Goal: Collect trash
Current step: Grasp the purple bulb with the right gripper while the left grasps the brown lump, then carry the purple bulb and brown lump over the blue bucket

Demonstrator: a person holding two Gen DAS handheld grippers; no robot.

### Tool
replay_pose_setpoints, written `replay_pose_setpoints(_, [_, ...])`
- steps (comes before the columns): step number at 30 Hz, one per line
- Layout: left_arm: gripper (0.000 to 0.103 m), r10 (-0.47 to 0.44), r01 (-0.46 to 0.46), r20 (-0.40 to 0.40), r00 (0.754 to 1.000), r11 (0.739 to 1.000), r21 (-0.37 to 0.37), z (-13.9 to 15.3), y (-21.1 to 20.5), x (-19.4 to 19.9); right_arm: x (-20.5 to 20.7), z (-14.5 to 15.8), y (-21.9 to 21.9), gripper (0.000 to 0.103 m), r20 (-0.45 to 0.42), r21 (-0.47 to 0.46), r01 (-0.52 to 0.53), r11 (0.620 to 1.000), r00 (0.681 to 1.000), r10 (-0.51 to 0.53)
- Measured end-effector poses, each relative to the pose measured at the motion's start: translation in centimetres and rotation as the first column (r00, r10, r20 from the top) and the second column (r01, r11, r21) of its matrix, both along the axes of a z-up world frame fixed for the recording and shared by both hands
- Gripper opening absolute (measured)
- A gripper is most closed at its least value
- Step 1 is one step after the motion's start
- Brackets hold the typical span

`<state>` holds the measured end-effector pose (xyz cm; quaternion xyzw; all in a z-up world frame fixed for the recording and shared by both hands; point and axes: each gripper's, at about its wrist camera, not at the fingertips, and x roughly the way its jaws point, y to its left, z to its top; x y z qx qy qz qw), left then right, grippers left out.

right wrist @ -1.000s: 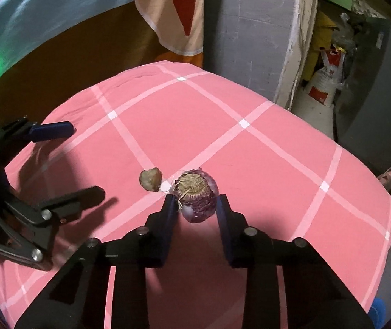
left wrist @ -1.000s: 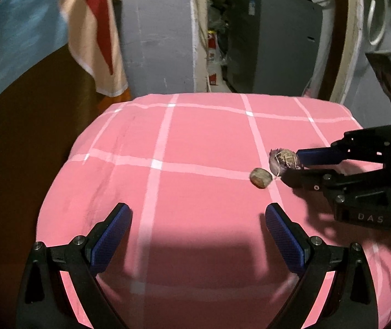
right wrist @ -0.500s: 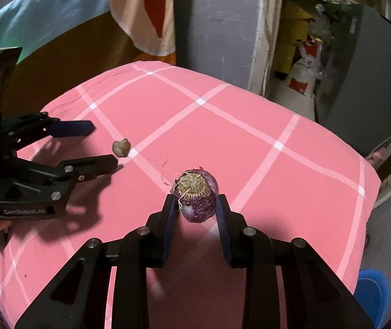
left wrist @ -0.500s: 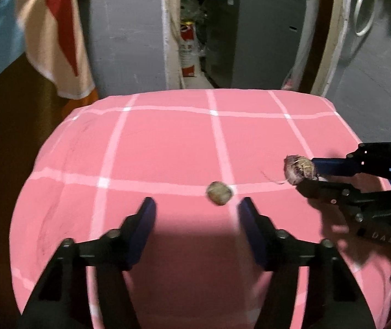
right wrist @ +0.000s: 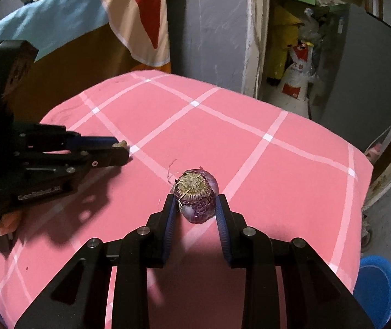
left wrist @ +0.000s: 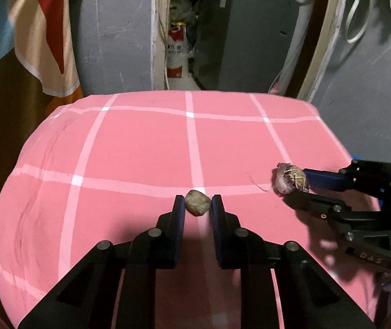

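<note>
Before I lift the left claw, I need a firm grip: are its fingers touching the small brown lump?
Touching. In the left wrist view the left claw has both fingers pressed against the sides of the small brown lump, no gap showing.

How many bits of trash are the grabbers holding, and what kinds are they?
Onion ends (purple, with dry roots): 1, the onion end in the right gripper.
Small brown lumps: 1, the brown lump in the left gripper.
Total: 2 bits of trash, both over the pink tablecloth.
</note>
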<state>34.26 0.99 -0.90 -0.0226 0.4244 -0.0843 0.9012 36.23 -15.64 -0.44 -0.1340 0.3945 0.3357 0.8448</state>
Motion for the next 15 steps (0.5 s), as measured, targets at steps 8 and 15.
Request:
replay_pose_setpoints(8, [0.016, 0.038, -0.017, 0.164, 0.986, 0.991, -0.131, 2.6, -0.4, -4.1, -2.9, 1.9, -2.3, 0.026, 0.129, 0.14, 0.048, 0.989, 0.989, -0.066])
replay_pose_setpoints(15, [0.016, 0.05, 0.028, 0.41, 0.911, 0.983, -0.183, 6.2, -2.1, -9.2, -8.4, 5.4, -4.6, 0.026, 0.325, 0.277, 0.07, 0.958, 0.932, -0.162])
